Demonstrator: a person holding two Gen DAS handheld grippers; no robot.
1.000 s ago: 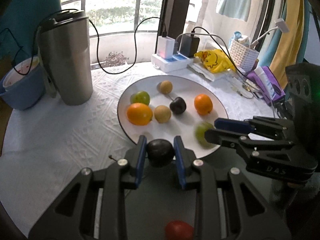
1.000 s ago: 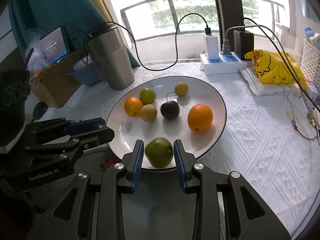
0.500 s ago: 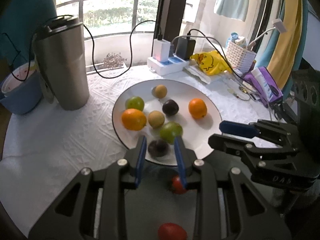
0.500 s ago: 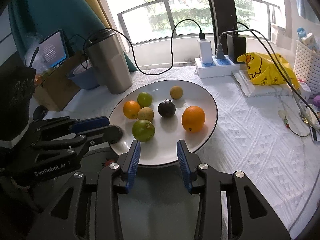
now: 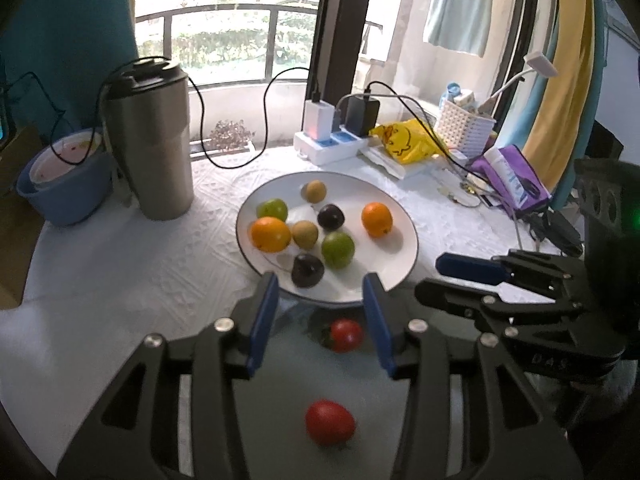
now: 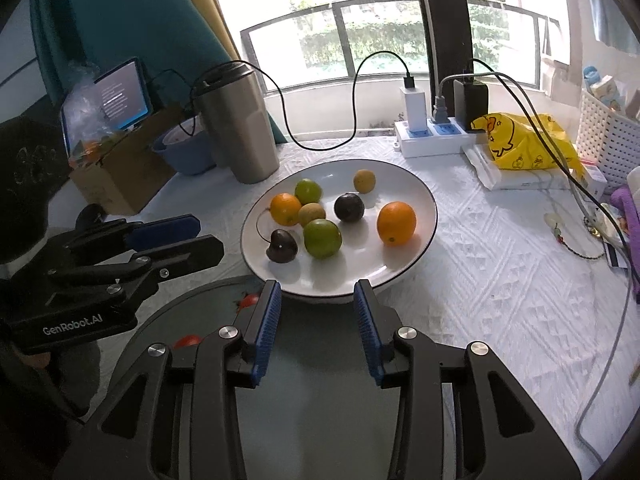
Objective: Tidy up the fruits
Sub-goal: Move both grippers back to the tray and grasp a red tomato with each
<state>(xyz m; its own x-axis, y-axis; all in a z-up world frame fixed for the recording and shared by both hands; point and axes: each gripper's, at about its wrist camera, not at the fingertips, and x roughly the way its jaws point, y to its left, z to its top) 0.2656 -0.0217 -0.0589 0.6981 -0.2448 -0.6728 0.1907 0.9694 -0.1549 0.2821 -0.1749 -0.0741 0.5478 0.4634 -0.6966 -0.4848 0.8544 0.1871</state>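
Note:
A white plate (image 5: 400, 264) (image 6: 416, 256) holds several fruits: two oranges (image 5: 270, 234) (image 6: 397, 223), two green limes (image 5: 338, 249) (image 6: 322, 238), two dark plums (image 5: 307, 270) (image 6: 281, 245) and two small tan fruits. My left gripper (image 5: 320, 294) hangs above the plate's near rim, its jaws opening, nothing between them. My right gripper (image 6: 316, 300) is open and empty just short of the same rim. Two red tomatoes (image 5: 346, 335) (image 5: 329, 422) lie on a dark grey tray (image 5: 280, 400) (image 6: 320, 400) beneath both grippers.
A steel tumbler (image 5: 150, 140) and a blue bowl (image 5: 64, 184) stand left of the plate. A power strip (image 6: 432, 136) with cables, a yellow bag (image 6: 520, 144), a white basket (image 6: 608, 144) and purple items lie behind and right. A cardboard box (image 6: 120, 176) is far left.
The left gripper let go of the dark plum and the right gripper let go of the green lime; both fruits now rest on the plate. Both grippers drew back and rose.

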